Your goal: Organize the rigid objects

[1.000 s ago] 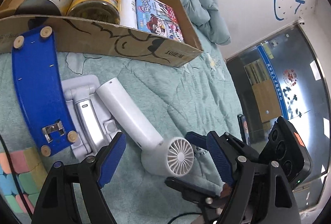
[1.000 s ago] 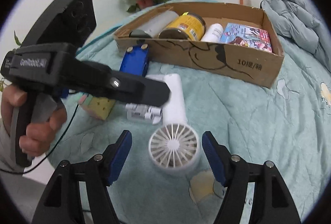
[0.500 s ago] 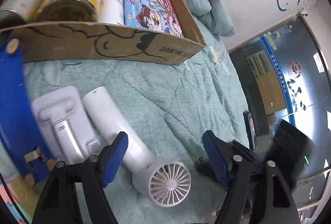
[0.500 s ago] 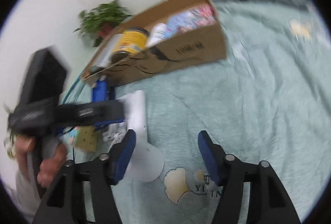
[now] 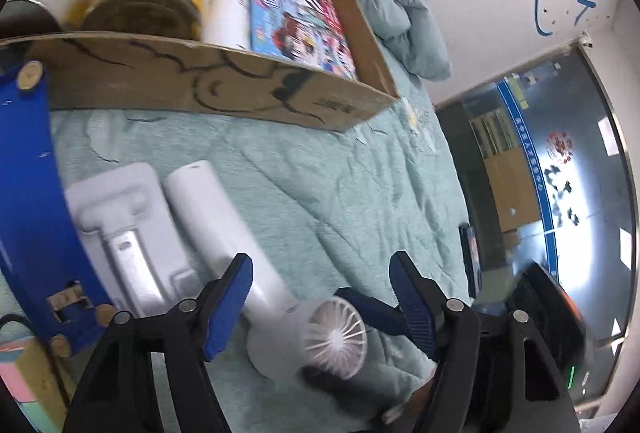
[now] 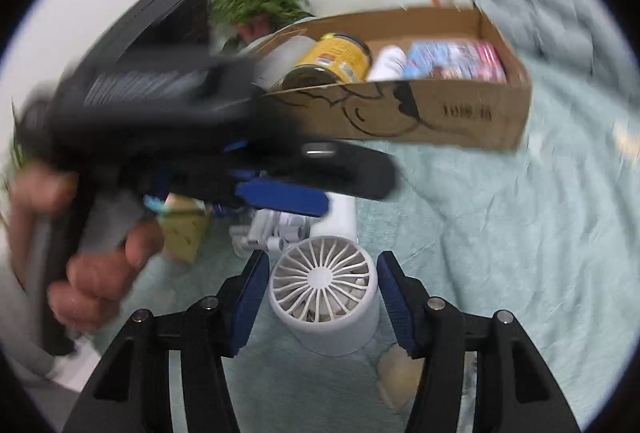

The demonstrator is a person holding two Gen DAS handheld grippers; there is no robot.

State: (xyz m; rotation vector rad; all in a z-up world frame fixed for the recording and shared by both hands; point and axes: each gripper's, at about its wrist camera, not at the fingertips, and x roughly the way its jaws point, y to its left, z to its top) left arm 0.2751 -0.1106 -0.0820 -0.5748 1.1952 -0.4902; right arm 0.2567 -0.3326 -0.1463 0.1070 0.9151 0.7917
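A: Left wrist view?
B: Showed the left gripper (image 5: 322, 303) spread wide, gripping nothing, above a white fan (image 5: 280, 293) lying on the green blanket (image 5: 360, 185), beside a white stand (image 5: 128, 233), near the cardboard box (image 5: 224, 89).

A: Right wrist view?
B: Showed the right gripper (image 6: 322, 299) spread around the fan's (image 6: 324, 297) round head, pads just beside it, contact hard to tell. Left gripper (image 6: 280, 193) blurred above.

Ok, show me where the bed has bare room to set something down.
Bare quilt lies between the box and the fan, stretching right to the phone. Left of the fan is crowded: white stand, blue board, both tongs.
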